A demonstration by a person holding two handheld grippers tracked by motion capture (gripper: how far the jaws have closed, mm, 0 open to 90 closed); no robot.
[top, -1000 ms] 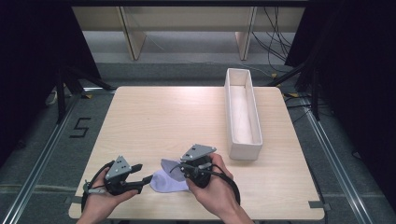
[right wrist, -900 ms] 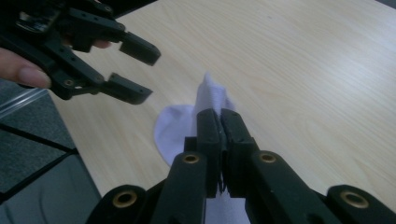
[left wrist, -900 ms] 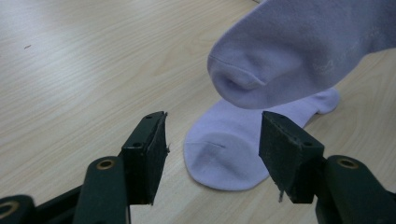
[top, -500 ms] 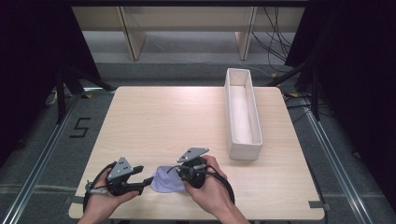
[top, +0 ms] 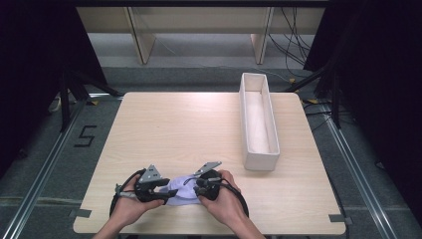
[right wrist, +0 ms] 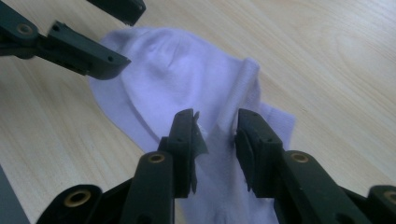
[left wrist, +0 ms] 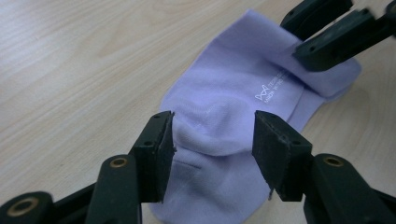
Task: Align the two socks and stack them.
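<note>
1. The lilac sock (top: 180, 190) lies folded flat at the table's (top: 199, 129) six o'clock edge, ready for handling from both ends.
2. My left gripper (left wrist: 212, 140) straddles the toe end, jaws wide, just narrowing, not pressing.
3. My right gripper (right wrist: 215, 133), jaws just parted, brackets the cuff fold loosely.
4. The high view adds the white tray (top: 258, 122) at two o'clock; the left gripper view shows the sock's printed logo.

The high view hangs above the person's edge of the bench (top: 209, 124) and looks forward and down, far enough back to take in the whole top and the floor around it. The left gripper view rides low and close, facing along its own jaws over the lilac sock (left wrist: 233, 116). The right gripper view sits just as near the sock (right wrist: 173, 79), facing it from the opposite end. All three views share the sock (top: 180, 189) and the wood just around it.
</note>
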